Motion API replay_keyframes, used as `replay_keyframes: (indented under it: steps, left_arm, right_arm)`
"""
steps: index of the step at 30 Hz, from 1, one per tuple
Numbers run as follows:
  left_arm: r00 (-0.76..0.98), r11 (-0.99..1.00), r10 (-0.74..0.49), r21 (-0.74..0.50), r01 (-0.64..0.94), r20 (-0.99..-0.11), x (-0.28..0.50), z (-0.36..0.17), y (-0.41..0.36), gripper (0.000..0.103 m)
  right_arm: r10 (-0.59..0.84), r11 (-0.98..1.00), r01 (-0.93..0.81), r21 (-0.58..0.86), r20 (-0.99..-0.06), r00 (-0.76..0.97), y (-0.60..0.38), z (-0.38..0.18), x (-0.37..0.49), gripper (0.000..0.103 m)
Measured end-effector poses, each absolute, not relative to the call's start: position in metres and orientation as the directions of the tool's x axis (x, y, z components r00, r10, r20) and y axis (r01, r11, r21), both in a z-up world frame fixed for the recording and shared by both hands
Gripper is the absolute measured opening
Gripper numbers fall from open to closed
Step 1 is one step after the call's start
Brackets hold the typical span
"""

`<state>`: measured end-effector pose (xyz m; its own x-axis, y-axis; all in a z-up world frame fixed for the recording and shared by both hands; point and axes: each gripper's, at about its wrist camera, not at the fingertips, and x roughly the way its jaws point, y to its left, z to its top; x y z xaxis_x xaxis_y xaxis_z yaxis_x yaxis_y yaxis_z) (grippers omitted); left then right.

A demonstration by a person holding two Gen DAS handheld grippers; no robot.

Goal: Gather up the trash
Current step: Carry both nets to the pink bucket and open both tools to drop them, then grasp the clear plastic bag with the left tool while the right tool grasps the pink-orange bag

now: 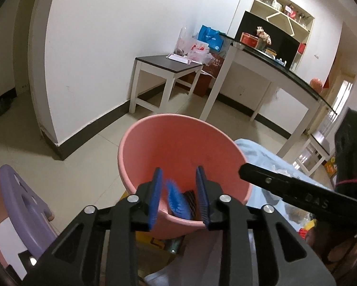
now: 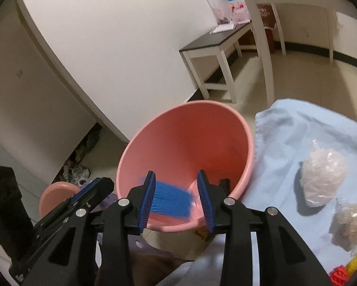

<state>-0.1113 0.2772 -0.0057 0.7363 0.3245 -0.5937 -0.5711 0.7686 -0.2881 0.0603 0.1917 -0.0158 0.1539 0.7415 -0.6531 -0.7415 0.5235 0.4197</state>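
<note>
A pink plastic bucket [image 1: 178, 143] stands on the floor beside a table under a light blue cloth [image 2: 297, 128]. A blue, motion-blurred piece of trash [image 2: 172, 197] is inside the bucket, between the jaws of my right gripper [image 2: 177, 197] but loose from them. It also shows in the left wrist view [image 1: 176, 197]. My left gripper [image 1: 178, 195] is open and empty over the bucket's near rim. Both grippers hover side by side above the bucket. Crumpled clear plastic bags [image 2: 323, 174] lie on the cloth to the right.
A purple plastic stool [image 1: 23, 205] stands at the left. A small dark-topped side table [image 1: 168, 64] and a long counter [image 1: 285, 71] stand by the far wall. A pink lid [image 2: 57, 195] lies on the floor. More wrappers [image 2: 352, 221] sit at the cloth's right edge.
</note>
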Motion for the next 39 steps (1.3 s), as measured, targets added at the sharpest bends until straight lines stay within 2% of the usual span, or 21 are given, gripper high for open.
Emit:
replay_keyframes:
  steps: [7,11,21,30,39]
  left_arm:
    - [0.784,0.782,0.27,-0.348,-0.518,-0.56,-0.117,0.008,0.264,0.03]
    - [0.825,0.813,0.223,-0.367,-0.452,-0.52,-0.118,0.016,0.246,0.03]
    - [0.872,0.902,0.061,-0.347,-0.256,-0.486,-0.104,0.03,0.176,0.03]
    - [0.814,0.934,-0.067,-0.324,-0.154,-0.578,-0.062,0.006,0.118,0.03]
    - [0.769,0.926,-0.031,-0.308,-0.218,-0.638,-0.021,-0.008,0.118,0.03]
  right_arm:
    - [0.752,0.508,-0.81,0.294,-0.61,0.25,0.154,0.01,0.035,0.045]
    - [0.747,0.528,-0.811,0.252,-0.593,0.302,0.124,0.018,0.022,0.046]
    - [0.673,0.653,-0.739,0.164,-0.573,0.467,0.016,0.028,-0.004,0.047]
    - [0.536,0.818,-0.545,0.184,-0.587,0.607,-0.101,0.02,0.016,0.047]
    - [0.498,0.854,-0.466,0.23,-0.622,0.605,-0.148,-0.003,0.031,0.047]
